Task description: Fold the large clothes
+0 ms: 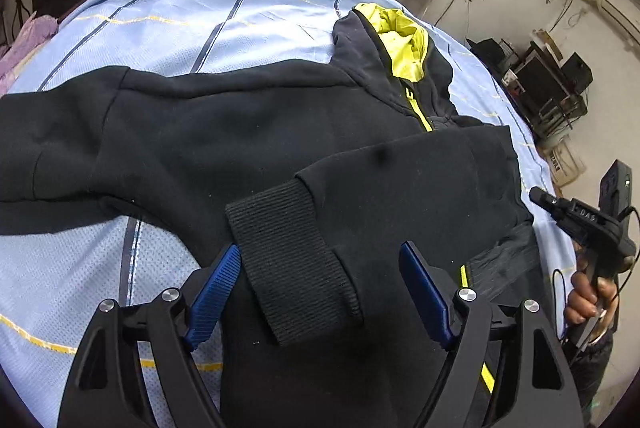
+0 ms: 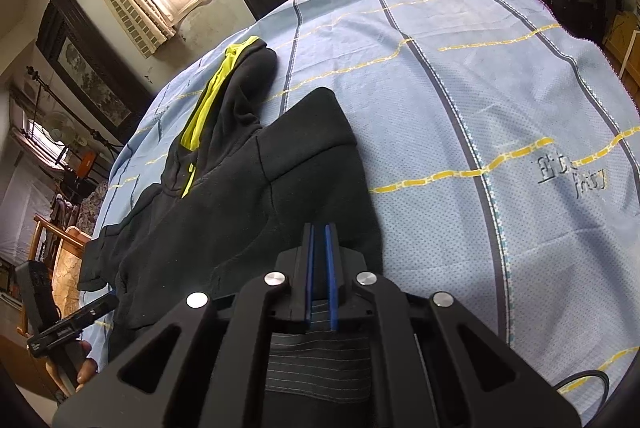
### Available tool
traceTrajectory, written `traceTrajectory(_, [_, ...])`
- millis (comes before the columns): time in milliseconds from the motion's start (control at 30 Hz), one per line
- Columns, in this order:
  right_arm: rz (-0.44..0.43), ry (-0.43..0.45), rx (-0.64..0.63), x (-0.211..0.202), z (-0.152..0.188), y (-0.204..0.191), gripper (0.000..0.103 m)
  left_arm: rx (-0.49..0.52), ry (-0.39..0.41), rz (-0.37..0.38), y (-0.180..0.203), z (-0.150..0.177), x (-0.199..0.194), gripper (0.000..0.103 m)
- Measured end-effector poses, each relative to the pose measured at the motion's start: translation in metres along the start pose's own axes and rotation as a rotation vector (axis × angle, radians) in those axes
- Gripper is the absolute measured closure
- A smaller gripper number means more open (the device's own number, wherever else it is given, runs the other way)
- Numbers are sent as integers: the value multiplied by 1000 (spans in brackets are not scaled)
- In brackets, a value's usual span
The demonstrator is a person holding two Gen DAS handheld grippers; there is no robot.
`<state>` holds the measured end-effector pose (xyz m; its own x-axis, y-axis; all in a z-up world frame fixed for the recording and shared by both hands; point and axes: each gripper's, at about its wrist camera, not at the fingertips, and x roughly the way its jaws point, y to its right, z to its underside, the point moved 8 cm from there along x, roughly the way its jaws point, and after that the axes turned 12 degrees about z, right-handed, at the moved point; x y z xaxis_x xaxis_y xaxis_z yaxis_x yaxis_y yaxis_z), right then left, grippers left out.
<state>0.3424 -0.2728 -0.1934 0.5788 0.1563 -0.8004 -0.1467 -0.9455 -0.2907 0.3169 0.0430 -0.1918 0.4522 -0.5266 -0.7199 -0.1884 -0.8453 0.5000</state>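
- The black hooded jacket (image 1: 240,132) lies on a blue sheet (image 2: 460,100); the sheet's printed lettering is unreadable.
- Left gripper (image 1: 320,294): jaws spread around a ribbed cuff (image 1: 292,260), not pressing.
- Right gripper (image 2: 320,274): jaws pressed together over the jacket; whether they pinch fabric is unclear.

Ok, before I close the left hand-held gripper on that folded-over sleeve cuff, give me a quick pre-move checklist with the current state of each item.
1. Left hand-held gripper open wide: ok.
2. Ribbed cuff between its blue pads: ok, pads not pressing yet.
3. Sleeve lying across the black hoodie: ok.
4. Right hand-held gripper shut and holding nothing: ok; pads nearly together.
5. Other sleeve folded in: not ok, spread out on the blue sheet.
6. Hood flat: not ok, bunched, yellow lining showing.
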Motion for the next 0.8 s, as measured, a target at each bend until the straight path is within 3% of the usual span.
traceTrajectory(67, [-12, 1, -5, 0, 1, -3, 96, 7, 15, -28, -2, -4, 1, 40])
traceTrajectory(100, [-20, 2, -8, 0, 0, -5, 96, 19, 15, -58, -4, -8, 4, 65])
traceTrajectory(133, [-29, 7, -13, 0, 0, -7, 96, 19, 11, -60, -6, -10, 6, 81])
traceTrajectory(233, [-45, 22, -28, 0, -1, -13, 96, 4, 34, -59, -8, -27, 9, 87])
traceTrajectory(433, [-42, 61, -83, 3, -4, -30, 96, 91, 158, -123, 11, -81, 2, 88])
traceTrajectory(500, [24, 35, -98, 14, -3, -28, 96, 111, 141, -157, 10, -89, 14, 88])
traceTrajectory(567, [87, -31, -76, 33, 1, -15, 100, 81, 66, -179, -4, -81, 36, 88])
traceTrajectory(633, [74, -43, -51, 36, -1, -10, 103, 58, 54, -188, -16, -74, 45, 83])
traceTrajectory(733, [56, -54, -32, 37, -3, -8, 103, 21, 71, -140, -20, -72, 36, 75])
traceTrajectory(800, [64, -13, -45, 31, -5, -11, 103, -10, 107, -135, -20, -72, 22, 63])
